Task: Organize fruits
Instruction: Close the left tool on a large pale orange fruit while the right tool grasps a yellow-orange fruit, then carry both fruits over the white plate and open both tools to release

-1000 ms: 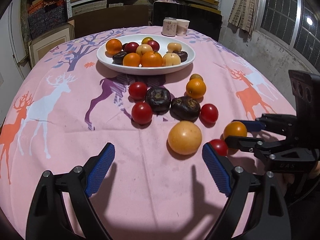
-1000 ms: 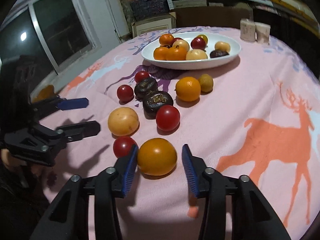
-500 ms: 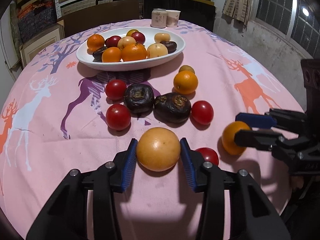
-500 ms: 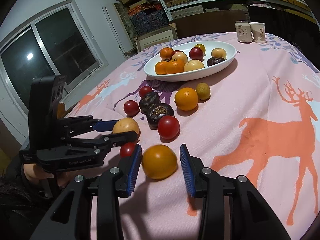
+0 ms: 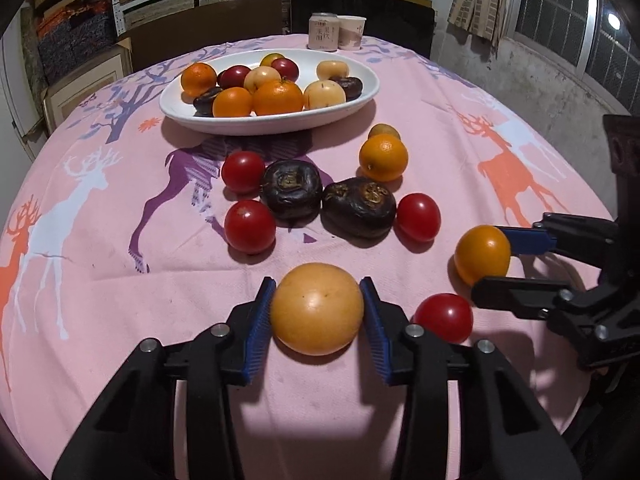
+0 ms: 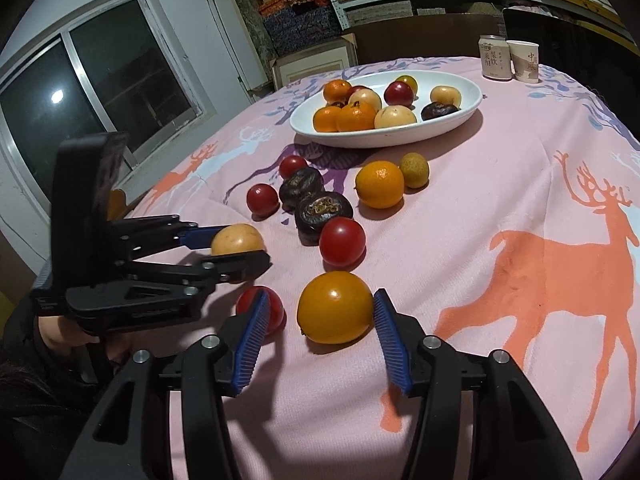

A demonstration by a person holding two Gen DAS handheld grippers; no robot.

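Observation:
My left gripper [image 5: 317, 312] is shut on a large yellow-orange fruit [image 5: 317, 307], both blue pads touching its sides, low over the pink cloth; it shows in the right wrist view [image 6: 237, 240] too. My right gripper [image 6: 318, 326] stands around a smooth orange fruit [image 6: 335, 307]; its right pad touches the fruit and a gap remains at the left pad. That fruit also shows in the left wrist view [image 5: 482, 255]. A white oval plate [image 5: 276, 124] at the back holds several oranges, pale and dark fruits.
Loose on the cloth [image 5: 100, 300] lie red tomatoes [image 5: 250, 226], two dark wrinkled fruits [image 5: 358, 208], an orange [image 5: 383, 157] and a small tomato [image 5: 443, 317] between the grippers. A can [image 5: 323, 32] and paper cup [image 5: 352, 31] stand behind the plate. Shelves and a chair are beyond.
My left gripper moved forward and closed on the yellow-orange fruit. My right gripper stayed around the orange fruit and shifted so its right pad meets it.

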